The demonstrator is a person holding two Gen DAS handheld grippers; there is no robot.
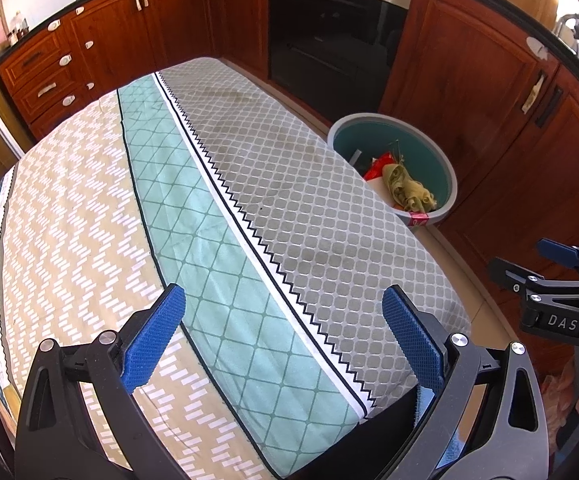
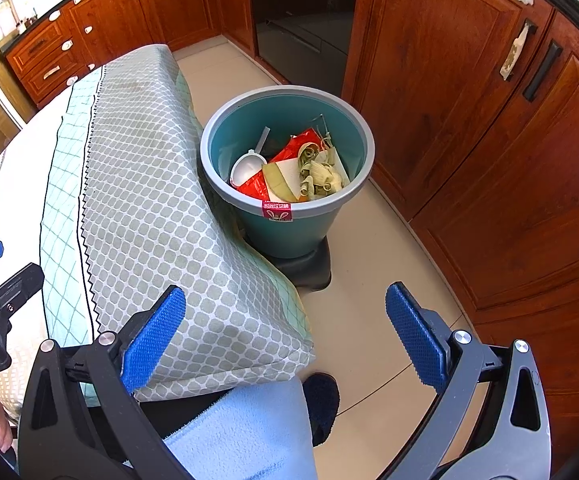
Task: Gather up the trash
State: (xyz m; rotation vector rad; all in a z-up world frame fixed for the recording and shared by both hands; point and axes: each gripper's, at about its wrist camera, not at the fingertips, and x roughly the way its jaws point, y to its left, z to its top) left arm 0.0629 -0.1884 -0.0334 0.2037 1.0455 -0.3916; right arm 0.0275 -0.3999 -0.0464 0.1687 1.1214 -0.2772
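Standing on the floor just beside the table's edge, a teal bin (image 2: 287,216) is seen w/ trash (image 2: 289,172) inside: red wrapper, white scoop, paper, crumpled greenish strips. Left gripper (image 1: 283,340) is held over the patterned tablecloth (image 1: 193,216), jaws spread wide, nothing between them. Right gripper (image 2: 285,340) is held at the table corner, facing the bin, jaws likewise spread & empty. Wooden cabinets (image 2: 469,120) and an oven (image 1: 329,40) are seen behind.

One teal bin (image 2: 289,224), one white scoop (image 2: 245,168), two tongs (image 1: 283,336) (image 2: 285,336), one oven (image 1: 329,36)
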